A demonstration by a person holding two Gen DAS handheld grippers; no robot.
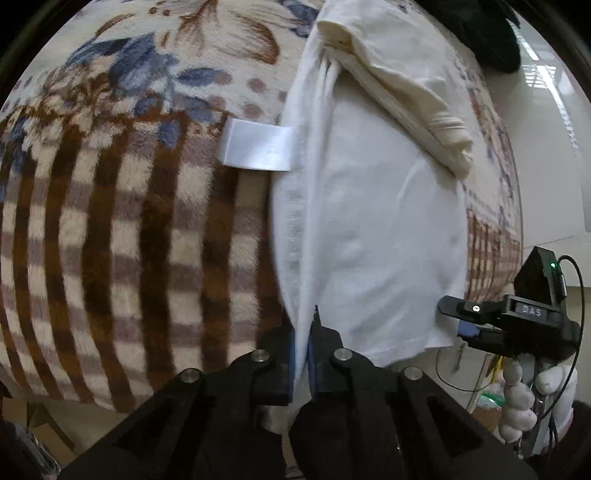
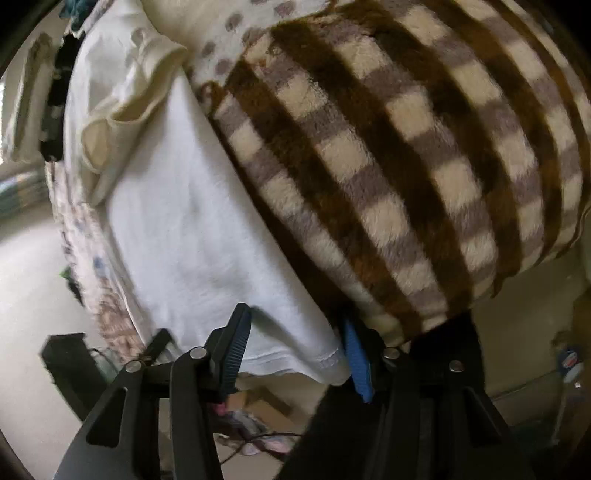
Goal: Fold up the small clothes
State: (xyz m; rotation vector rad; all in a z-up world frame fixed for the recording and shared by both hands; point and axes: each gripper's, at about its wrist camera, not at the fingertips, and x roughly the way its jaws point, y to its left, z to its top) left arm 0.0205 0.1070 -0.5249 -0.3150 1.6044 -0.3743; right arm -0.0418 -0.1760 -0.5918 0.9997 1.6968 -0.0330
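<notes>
A white small garment [image 1: 369, 229] lies on a plaid and floral fleece blanket [image 1: 110, 240]. A cream garment [image 1: 399, 85] lies folded over its far end. My left gripper [image 1: 303, 343] is shut on the white garment's near hem edge. A white care label [image 1: 256, 144] sticks out from the garment's left side. My right gripper [image 1: 491, 321] shows at the garment's right corner. In the right wrist view the white garment [image 2: 192, 221] has its near hem between the jaws of my right gripper [image 2: 295, 347], which stand wide apart. The cream garment [image 2: 122, 96] is at the upper left.
The blanket [image 2: 388, 166] drapes over the near edge of the surface. A black item [image 1: 491, 33] lies at the far right. Pale floor [image 2: 26, 277] and cables [image 1: 454, 369] lie below. A white-gloved hand [image 1: 528, 391] holds the right gripper.
</notes>
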